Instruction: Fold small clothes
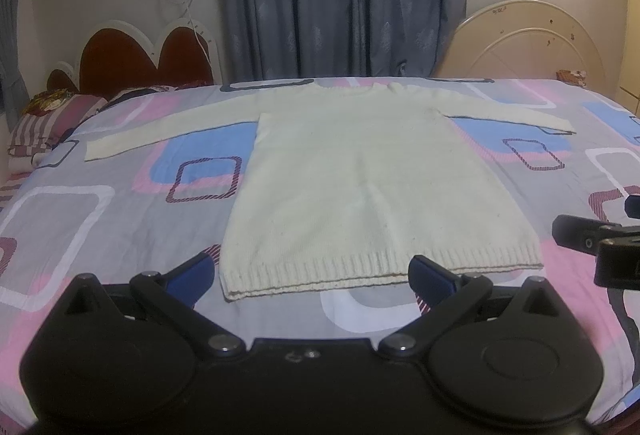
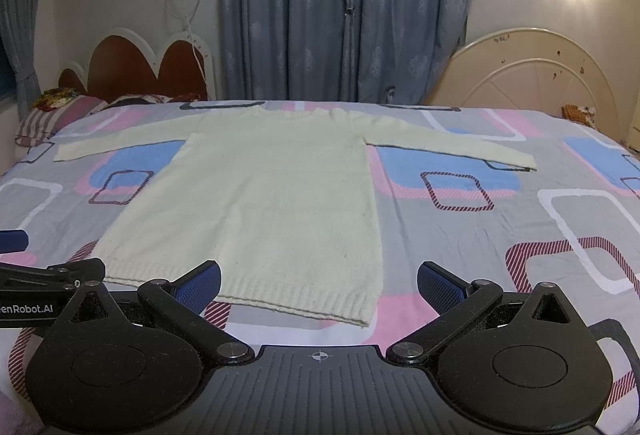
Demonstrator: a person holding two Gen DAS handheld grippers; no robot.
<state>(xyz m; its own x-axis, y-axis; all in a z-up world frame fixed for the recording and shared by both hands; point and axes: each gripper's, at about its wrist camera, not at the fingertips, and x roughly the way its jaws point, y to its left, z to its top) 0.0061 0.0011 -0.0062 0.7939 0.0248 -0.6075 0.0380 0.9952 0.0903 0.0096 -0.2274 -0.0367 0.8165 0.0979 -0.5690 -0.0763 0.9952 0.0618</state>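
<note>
Bed point(image 1: 100, 219), patterned sheet; cream sweater point(image 1: 360, 171) lies flat on it, sleeves spread sideways, long axis running from the near ribbed hem point(image 1: 380, 271) to the far collar. Bare sheet on both sides. Left gripper point(image 1: 312, 275) spread wide, holding nothing, straddling the hem's left part. Right gripper point(image 2: 318, 281) likewise spread, empty, at the hem's right corner; only its view shows the left gripper's printed label point(image 2: 26, 309).

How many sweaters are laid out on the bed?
1: a cream sweater lies flat mid-bed, sleeves spread to both sides, hem nearest the tools. None other visible.
</note>
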